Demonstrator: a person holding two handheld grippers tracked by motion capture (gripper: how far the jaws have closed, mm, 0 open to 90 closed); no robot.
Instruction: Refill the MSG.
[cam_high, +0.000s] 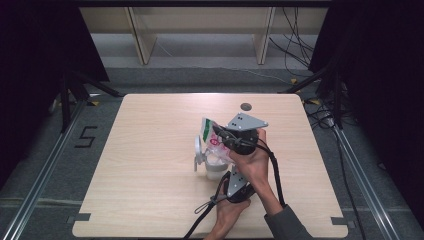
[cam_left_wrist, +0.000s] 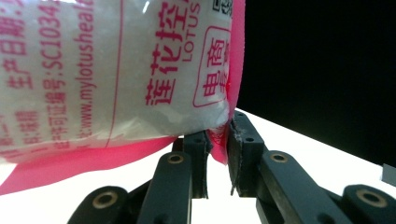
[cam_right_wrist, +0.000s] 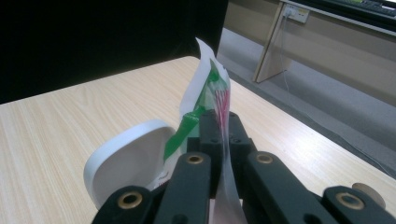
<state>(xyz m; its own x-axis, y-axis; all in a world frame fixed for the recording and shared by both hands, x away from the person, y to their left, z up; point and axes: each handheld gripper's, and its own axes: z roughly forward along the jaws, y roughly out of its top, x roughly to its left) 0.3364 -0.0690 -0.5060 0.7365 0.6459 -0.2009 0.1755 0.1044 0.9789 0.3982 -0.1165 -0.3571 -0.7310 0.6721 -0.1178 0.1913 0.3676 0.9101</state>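
Right hand-held gripper (cam_right_wrist: 223, 135): jaws pinched tight on the upper edge of the plastic bag (cam_right_wrist: 211, 93), green and pink print at the seam. Left hand-held gripper (cam_left_wrist: 217, 149): jaws clamped on the bag's pink lower corner; the bag holds white granules. Bag is held tilted over a white container (cam_high: 214, 167) with its lid (cam_right_wrist: 128, 161) flipped open, standing near the middle of the worktop (cam_high: 150, 150), slightly toward the near edge.

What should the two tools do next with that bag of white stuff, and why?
Probably tip the bag a little further over the white container. The left tool pinches its pink bottom corner, the right tool clamps its edge, and the bag hangs slanted above the container, whose lid is flipped open.
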